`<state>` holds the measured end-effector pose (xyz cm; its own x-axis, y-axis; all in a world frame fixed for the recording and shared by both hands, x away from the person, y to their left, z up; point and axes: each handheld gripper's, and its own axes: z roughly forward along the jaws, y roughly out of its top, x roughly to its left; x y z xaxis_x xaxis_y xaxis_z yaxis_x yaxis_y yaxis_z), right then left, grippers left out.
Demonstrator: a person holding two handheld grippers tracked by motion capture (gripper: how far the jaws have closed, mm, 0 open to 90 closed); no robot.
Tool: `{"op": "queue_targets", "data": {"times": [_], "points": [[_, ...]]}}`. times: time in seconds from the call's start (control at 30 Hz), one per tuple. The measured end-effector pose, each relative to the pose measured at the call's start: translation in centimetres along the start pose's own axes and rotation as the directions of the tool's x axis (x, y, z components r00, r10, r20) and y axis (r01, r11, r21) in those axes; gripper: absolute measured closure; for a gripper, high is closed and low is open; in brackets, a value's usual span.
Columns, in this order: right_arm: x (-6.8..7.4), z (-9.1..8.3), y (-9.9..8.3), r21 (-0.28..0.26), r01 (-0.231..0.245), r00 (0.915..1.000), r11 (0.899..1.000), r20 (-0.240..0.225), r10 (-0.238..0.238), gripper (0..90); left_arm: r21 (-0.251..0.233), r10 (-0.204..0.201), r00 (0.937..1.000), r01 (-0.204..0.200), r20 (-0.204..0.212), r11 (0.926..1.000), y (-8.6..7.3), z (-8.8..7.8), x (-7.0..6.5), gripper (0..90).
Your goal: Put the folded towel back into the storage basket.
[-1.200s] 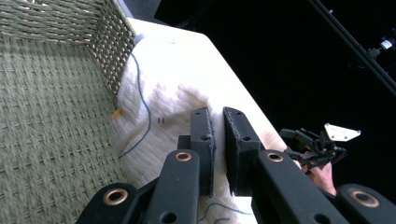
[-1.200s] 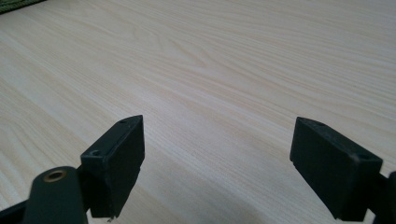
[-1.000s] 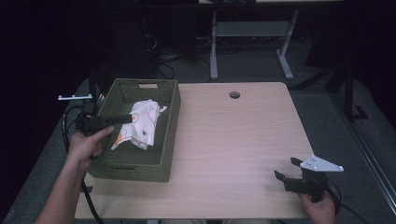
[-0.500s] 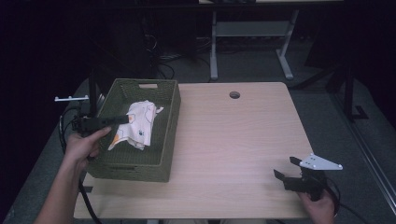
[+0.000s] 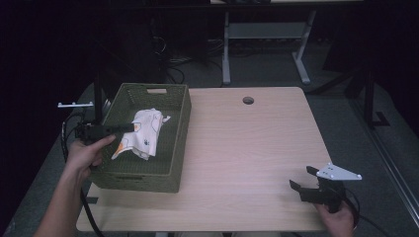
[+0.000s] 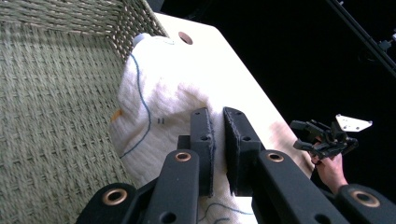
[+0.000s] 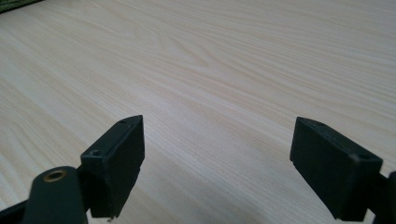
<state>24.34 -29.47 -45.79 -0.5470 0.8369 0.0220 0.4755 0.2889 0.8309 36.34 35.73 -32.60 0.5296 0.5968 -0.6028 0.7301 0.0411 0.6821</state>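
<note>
olive woven basket (image 5: 170, 163); white cloth (image 5: 143, 133), blue lines.

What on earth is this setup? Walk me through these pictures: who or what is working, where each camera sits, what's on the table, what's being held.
No robot here: a person holds a two-jaw tool in each hand. The high view looks down on the wooden table from above the person's side. The other two pictures come from cameras riding on each tool, looking along its black jaws.

On the table's left part stands a green woven basket. The left tool reaches into it, its jaws shut on a white cloth with blue and orange markings; the left gripper view shows that pinch up close. The right tool, jaws wide open, holds nothing and sits low near the table's front right corner.
</note>
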Motion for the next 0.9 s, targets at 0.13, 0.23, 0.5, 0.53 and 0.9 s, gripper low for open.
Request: {"op": "queue_targets", "data": {"times": [0.13, 0.23, 0.5, 0.53, 0.9], "points": [[0.0, 0.0, -0.1, 0.002, -0.002, 1.0, 1.0, 0.002, 0.002, 17.5, 0.006, 0.007, 0.9999, -0.007, -0.007, 1.0, 0.0, 0.0, 0.7, 83.2], [0.0, 0.0, -0.1, 0.007, -0.004, 1.0, 1.0, 0.002, 0.004, 17.5, 0.023, 0.007, 0.9998, -0.006, -0.021, 0.9997, 0.0, 0.2, 1.2, 83.2], [0.0, 0.0, -0.3, 0.012, -0.004, 1.0, 1.0, 0.002, 0.004, 17.5, 0.053, 0.018, 0.9983, -0.015, -0.055, 0.9985, 0.1, 1.1, 2.3, 82.8], [0.0, 0.0, -0.3, 0.013, -0.004, 1.0, 1.0, 0.002, 0.004, 17.5, 0.056, 0.021, 0.9979, -0.017, -0.061, 0.9983, 0.1, 1.2, 2.5, 82.8], [0.1, 0.3, -0.2, 0.021, 0.0, 1.0, 1.0, 0.002, 0.0, 17.5, 0.046, 0.064, 0.9936, -0.06, -0.093, 0.9972, 0.5, 2.3, 3.0, 78.6]]}}
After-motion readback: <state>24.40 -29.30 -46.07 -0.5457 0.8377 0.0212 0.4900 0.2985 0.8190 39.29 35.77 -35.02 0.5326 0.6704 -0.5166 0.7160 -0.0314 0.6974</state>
